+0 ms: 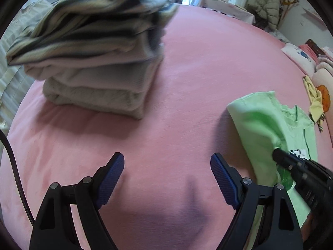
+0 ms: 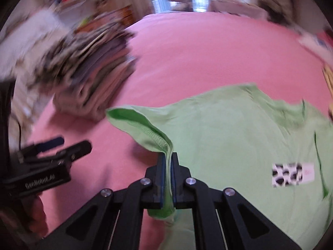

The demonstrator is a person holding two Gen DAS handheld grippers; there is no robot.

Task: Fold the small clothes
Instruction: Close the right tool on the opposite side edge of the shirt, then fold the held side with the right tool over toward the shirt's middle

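The green shirt (image 2: 239,137) lies on the pink bed (image 2: 197,52), right of the stack of folded clothes (image 1: 97,70). The right gripper (image 2: 168,158) clenches its hemmed edge (lifted into a fold); the left gripper (image 1: 167,162), nearer the stack, gapes empty.

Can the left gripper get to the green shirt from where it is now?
Probably yes: the left gripper is open over bare pink sheet, and the green shirt lies just beside it, nothing between.

A bed (image 1: 197,62) in a pink sheet carries a stack of folded clothes (image 1: 93,66) beyond the left jaws, and a light green shirt (image 2: 239,135) spread flat beyond the right jaws.
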